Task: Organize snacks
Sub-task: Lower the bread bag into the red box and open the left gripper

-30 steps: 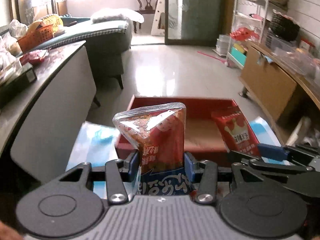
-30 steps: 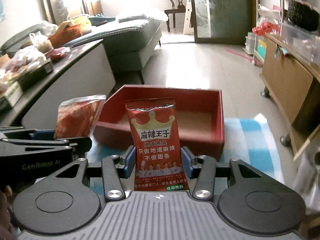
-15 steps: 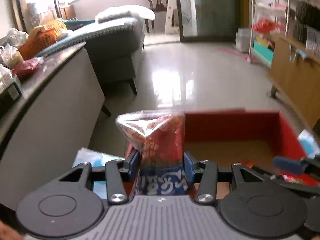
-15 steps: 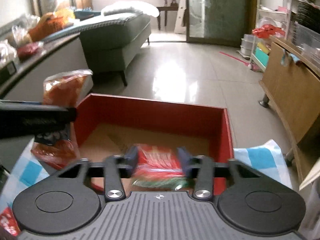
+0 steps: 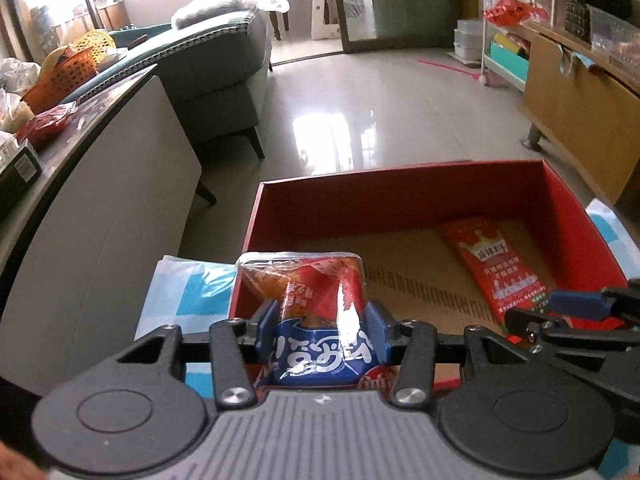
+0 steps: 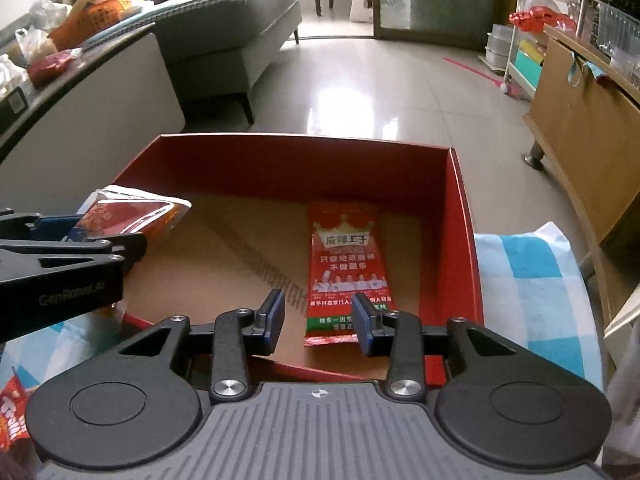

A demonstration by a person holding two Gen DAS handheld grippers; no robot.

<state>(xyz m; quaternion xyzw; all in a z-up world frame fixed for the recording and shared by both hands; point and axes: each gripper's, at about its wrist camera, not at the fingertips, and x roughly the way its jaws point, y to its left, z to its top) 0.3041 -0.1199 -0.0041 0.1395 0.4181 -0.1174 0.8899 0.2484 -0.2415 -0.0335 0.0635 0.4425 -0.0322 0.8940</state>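
Glossy tiled floor [image 6: 380, 92] surrounds the red box [image 6: 304, 160].

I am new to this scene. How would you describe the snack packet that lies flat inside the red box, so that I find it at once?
Look for the red box with a brown cardboard floor, standing on the blue checked cloth. The flat red packet lies alone on that floor, near the right wall. It bears a white crown and white characters, unlike the puffy packet with a blue band, which the left gripper holds.
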